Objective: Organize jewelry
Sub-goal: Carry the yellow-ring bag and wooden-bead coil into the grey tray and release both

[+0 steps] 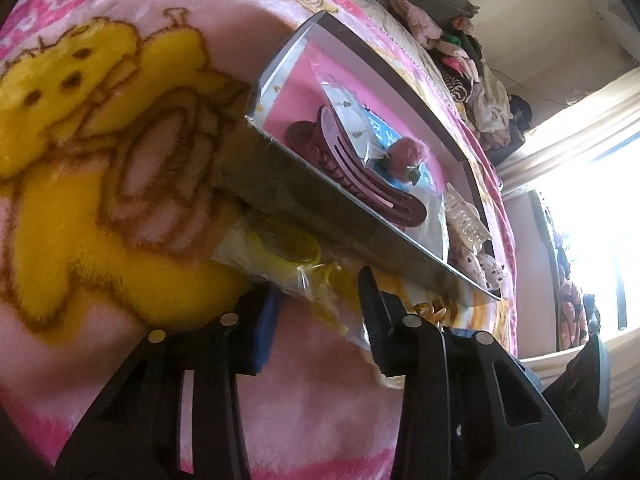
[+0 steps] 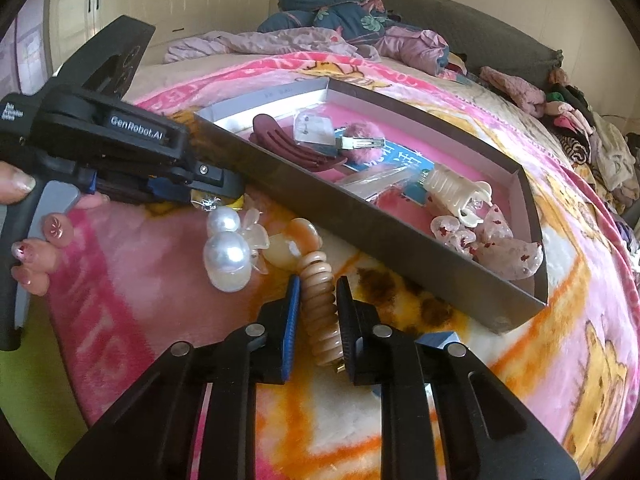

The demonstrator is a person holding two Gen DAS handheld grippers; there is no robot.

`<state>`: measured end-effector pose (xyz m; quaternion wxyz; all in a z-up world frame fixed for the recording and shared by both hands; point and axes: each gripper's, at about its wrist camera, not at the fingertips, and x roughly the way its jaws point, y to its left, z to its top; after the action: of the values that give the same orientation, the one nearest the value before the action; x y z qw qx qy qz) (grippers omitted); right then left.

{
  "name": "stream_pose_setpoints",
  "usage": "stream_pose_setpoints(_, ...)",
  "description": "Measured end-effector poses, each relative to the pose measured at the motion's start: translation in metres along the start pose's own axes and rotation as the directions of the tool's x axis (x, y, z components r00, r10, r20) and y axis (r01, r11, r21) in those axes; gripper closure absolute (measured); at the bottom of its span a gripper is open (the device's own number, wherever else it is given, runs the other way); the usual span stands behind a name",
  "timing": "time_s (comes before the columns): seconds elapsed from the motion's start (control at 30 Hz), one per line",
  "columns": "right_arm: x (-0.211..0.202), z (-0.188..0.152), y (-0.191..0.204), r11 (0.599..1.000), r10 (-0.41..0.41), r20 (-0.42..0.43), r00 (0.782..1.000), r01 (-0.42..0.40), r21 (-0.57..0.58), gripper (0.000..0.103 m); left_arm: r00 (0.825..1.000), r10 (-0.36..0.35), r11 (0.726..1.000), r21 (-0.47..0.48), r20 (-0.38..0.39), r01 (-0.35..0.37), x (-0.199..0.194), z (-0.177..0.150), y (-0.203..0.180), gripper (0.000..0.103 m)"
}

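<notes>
Down on the pink cartoon blanket (image 2: 520,360), the right gripper (image 2: 318,322) has its jaws partly closed around a peach beaded hair tie (image 2: 318,312), both pads against its coils. Beside it lie two large pearl ornaments (image 2: 224,248), just outside the shallow tray (image 2: 360,220) that holds a maroon claw clip (image 2: 288,148) and a cream clip (image 2: 452,188). The left gripper (image 1: 316,300) stands fairly wide around a clear packet with a yellow item (image 1: 280,256); whether it grips it, I cannot tell.
</notes>
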<state>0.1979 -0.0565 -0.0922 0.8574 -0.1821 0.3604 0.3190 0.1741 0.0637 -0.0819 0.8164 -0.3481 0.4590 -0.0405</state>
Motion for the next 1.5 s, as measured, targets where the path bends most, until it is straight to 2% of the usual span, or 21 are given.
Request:
stream_pose_setpoints(0.3, -0.016, 0.001, 0.004, 1.000, 0.010, 0.017, 1.000, -0.010, 0.019, 0.086, 0.999, -0.047, 0.998, 0.029, -0.023, 0.047, -0.021, -0.021, 0.003, 0.079)
stream_pose_setpoints(0.43, -0.024, 0.001, 0.007, 0.999, 0.018, 0.026, 0.999, -0.019, 0.027, 0.086, 0.999, -0.041, 0.998, 0.056, -0.015, 0.042, -0.036, -0.030, 0.003, 0.079)
stream_pose_setpoints(0.67, -0.035, 0.002, 0.014, 0.999, 0.038, 0.045, 0.998, -0.040, 0.027, 0.086, 0.999, 0.011, 0.992, 0.129, 0.043, -0.017, -0.061, -0.035, -0.006, 0.079)
stream_pose_setpoints(1.03, -0.050, 0.013, 0.018, 0.998, 0.050, 0.092, 0.994, -0.053, 0.031, 0.086, 0.985, 0.105, 0.967, 0.217, 0.134, -0.133, -0.083, -0.034, -0.016, 0.079)
stream_pose_setpoints(1.5, -0.061, 0.037, -0.011, 0.996, -0.008, 0.161, 0.987, -0.007, 0.092, 0.086, 0.979, 0.116, 0.939, 0.302, 0.170, -0.164, -0.080, -0.011, -0.050, 0.079)
